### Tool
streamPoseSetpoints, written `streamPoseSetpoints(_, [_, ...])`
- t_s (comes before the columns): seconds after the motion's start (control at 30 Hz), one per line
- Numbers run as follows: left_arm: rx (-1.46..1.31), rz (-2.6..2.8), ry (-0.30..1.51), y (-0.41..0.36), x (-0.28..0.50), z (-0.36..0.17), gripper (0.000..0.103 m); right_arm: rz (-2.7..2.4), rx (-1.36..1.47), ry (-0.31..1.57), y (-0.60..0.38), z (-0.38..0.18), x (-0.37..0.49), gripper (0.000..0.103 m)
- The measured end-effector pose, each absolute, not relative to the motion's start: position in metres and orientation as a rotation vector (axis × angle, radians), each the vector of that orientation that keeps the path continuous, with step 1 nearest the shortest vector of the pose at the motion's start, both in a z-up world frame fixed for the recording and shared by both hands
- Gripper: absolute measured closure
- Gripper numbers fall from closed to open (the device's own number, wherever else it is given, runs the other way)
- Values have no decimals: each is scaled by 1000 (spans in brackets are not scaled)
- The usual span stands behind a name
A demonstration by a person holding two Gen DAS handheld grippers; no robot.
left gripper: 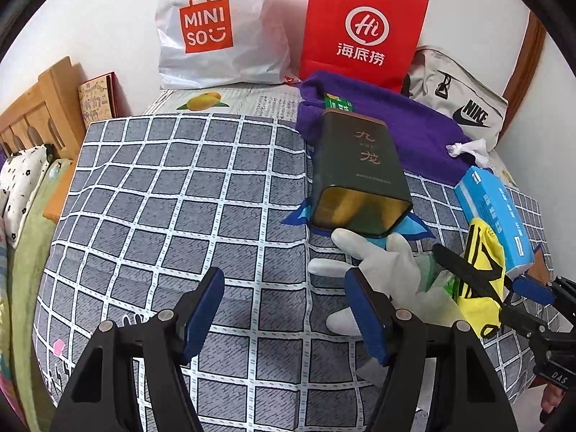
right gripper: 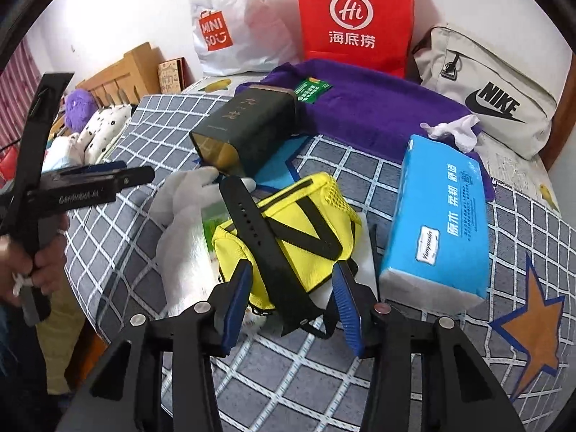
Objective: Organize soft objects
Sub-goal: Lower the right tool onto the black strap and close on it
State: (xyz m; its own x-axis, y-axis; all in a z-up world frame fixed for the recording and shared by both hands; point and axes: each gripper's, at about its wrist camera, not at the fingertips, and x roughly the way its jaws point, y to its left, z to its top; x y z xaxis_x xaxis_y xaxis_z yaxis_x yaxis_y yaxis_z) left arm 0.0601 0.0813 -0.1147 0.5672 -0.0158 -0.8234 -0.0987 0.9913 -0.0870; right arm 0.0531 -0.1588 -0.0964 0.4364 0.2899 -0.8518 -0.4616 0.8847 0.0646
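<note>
Orange star [right gripper: 531, 327] only in right view; left fingers [left gripper: 284, 309] spread empty, right fingers [right gripper: 293, 304] apart around yellow pouch [right gripper: 298, 237].

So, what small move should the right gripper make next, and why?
Probably close the right gripper a little further on the black rubber strap: the strap lies between its blue pads over the yellow mesh pouch, and the pads seem not to press it yet.
</note>
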Motion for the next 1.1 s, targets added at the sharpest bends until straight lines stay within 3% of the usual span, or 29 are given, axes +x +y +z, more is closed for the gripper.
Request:
streamPoseSetpoints(0.87, [-93,29,975,64,61,-111,36,515,-359,1030,-162,-111,41,59])
streamPoseSetpoints(0.93, [-89,30,974,63,61,-111,36,542,-375,1025,-158,-113,42,72])
streamPoseSetpoints(1.1, [-89,33,978,62,60,-112,36,562,-376,987,-157,-108,37,84])
